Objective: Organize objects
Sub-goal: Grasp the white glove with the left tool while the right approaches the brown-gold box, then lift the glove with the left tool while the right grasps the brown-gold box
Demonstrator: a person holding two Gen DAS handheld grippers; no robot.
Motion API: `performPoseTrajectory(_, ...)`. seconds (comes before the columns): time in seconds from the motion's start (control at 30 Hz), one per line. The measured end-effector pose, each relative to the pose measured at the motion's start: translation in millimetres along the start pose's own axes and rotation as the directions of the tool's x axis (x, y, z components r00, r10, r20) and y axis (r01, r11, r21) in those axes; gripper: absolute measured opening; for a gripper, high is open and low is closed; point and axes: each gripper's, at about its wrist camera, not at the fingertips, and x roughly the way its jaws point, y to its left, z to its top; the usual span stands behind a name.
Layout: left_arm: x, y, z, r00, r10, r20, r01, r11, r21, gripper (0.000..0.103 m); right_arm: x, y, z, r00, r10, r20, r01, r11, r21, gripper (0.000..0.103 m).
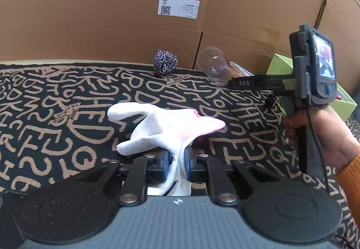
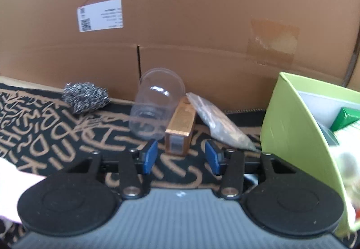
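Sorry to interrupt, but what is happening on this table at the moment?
A person is tidying objects with two handheld claws. The left claw is shut on a white glove on the patterned cloth. The right claw is open and empty, facing a small copper box beside the green bin.

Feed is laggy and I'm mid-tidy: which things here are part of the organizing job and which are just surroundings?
Job items:
- white glove, pinched in left gripper
- steel wool scrubber
- clear plastic cup, lying on its side
- small copper box
- plastic bag
- green bin

Surroundings:
- cardboard wall
- patterned mat
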Motion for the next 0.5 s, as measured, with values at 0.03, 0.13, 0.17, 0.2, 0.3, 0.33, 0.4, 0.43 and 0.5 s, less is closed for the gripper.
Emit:
performPoseTrajectory(0.03,2,1,1,1.000,-0.004,-0.005,0.004,1.000,-0.007,0.013,4,-1,1,1.000,0.023,-0.008,-0.022,1.000,0.005,0.041)
performPoseTrajectory(0.13,6,0,1,1.000,-0.003,-0.009,0.003,1.000,-0.003,0.013,4,-8,-3,0.997,0.072,-0.022,-0.071,0.997,0.040,0.024)
performPoseTrajectory(0.17,6,0,0,1.000,-0.009,-0.010,0.009,1.000,0.004,0.013,-3,-9,-7,0.997,0.078,-0.018,-0.077,0.996,0.033,0.024)
performPoseTrajectory(0.2,5,0,-1,1.000,-0.017,-0.013,0.017,1.000,0.008,0.013,-11,-9,-12,0.996,0.087,-0.009,-0.087,0.996,0.023,0.024)
performPoseTrajectory(0.3,0,-4,-4,0.998,-0.056,-0.023,0.057,0.998,0.035,0.011,-47,-11,-35,0.991,0.131,0.003,-0.131,0.991,0.000,0.024)
performPoseTrajectory(0.33,-3,-6,-6,0.997,-0.070,-0.028,0.071,0.996,0.045,0.011,-60,-12,-44,0.989,0.148,0.000,-0.148,0.989,-0.005,0.024)
performPoseTrajectory(0.4,-7,-11,-10,0.995,-0.093,-0.041,0.095,0.993,0.062,0.011,-89,-14,-65,0.984,0.180,-0.011,-0.180,0.983,-0.023,0.024)
performPoseTrajectory(0.43,-9,-14,-12,0.993,-0.107,-0.051,0.110,0.991,0.072,0.011,-102,-14,-73,0.982,0.191,-0.016,-0.191,0.981,-0.032,0.024)
performPoseTrajectory(0.5,-14,-24,-18,0.988,-0.135,-0.069,0.140,0.986,0.086,0.011,-131,-17,-91,0.980,0.197,-0.028,-0.198,0.979,-0.040,0.024)
